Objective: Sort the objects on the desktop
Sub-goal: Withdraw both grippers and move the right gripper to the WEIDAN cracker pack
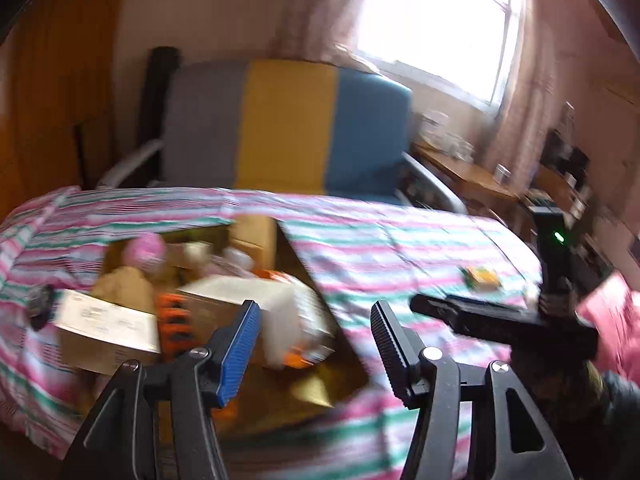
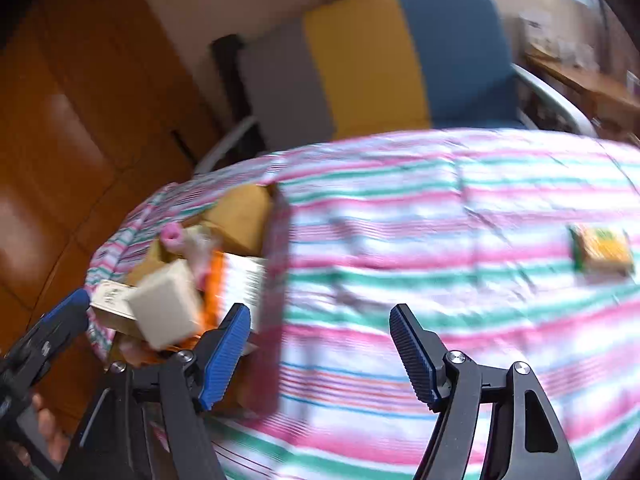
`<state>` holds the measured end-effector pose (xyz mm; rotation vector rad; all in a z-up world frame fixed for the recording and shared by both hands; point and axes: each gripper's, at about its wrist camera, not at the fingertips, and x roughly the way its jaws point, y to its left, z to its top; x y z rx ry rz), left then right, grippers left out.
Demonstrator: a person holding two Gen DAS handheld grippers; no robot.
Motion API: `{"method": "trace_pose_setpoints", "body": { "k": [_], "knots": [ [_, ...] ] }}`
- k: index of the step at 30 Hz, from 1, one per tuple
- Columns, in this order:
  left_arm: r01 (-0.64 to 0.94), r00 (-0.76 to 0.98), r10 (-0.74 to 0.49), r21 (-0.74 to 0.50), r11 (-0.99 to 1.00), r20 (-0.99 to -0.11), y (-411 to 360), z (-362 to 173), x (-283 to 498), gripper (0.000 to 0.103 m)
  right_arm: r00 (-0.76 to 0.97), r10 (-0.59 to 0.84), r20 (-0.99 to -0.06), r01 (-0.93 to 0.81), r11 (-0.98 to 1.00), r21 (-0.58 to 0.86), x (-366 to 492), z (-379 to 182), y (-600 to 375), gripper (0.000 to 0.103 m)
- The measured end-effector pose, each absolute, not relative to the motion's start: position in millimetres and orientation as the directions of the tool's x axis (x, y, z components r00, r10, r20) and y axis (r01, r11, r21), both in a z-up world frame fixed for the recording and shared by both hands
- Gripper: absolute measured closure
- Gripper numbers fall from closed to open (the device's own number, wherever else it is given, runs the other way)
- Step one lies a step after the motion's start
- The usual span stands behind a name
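A cardboard box [image 1: 256, 232] sits on the striped tablecloth at the left, with a white carton [image 1: 108, 328], orange items and a pink round thing piled in it. My left gripper [image 1: 314, 344] hovers open over the box's right side, holding nothing. A small yellow-green packet [image 1: 480, 278] lies alone on the cloth to the right. In the right wrist view, my right gripper [image 2: 320, 352] is open and empty above the cloth, just right of the box [image 2: 244, 216]. The packet [image 2: 602, 254] lies far right. Both views are motion-blurred.
A grey, yellow and blue chair [image 1: 292, 128] stands behind the table. A wooden cabinet [image 2: 60, 140] fills the left. A wooden desk with small items [image 1: 472, 176] stands under the window. A pink sleeve [image 1: 612, 320] shows at the right edge.
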<state>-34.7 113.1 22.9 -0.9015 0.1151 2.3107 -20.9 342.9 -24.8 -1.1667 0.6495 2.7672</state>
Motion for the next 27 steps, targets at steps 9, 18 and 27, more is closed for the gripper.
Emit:
{"method": "trace_pose_setpoints", "body": {
  "k": [9, 18, 27],
  "knots": [
    [-0.794, -0.301, 0.570, -0.130, -0.594, -0.765, 217, -43, 28, 0.044, -0.658, 0.088, -0.748, -0.468, -0.826, 0.314, 51, -56, 452, 0.030],
    [-0.797, -0.256, 0.516, -0.123, -0.591, -0.817, 230, -76, 25, 0.044, -0.592, 0.256, -0.764, -0.525, -0.842, 0.125, 1, -42, 550, 0.030],
    [-0.774, -0.228, 0.512, -0.165, -0.612, -0.828, 229, -90, 10, 0.044, -0.470, 0.256, -0.845, -0.498, -0.867, 0.014, -74, -64, 593, 0.030]
  ]
}}
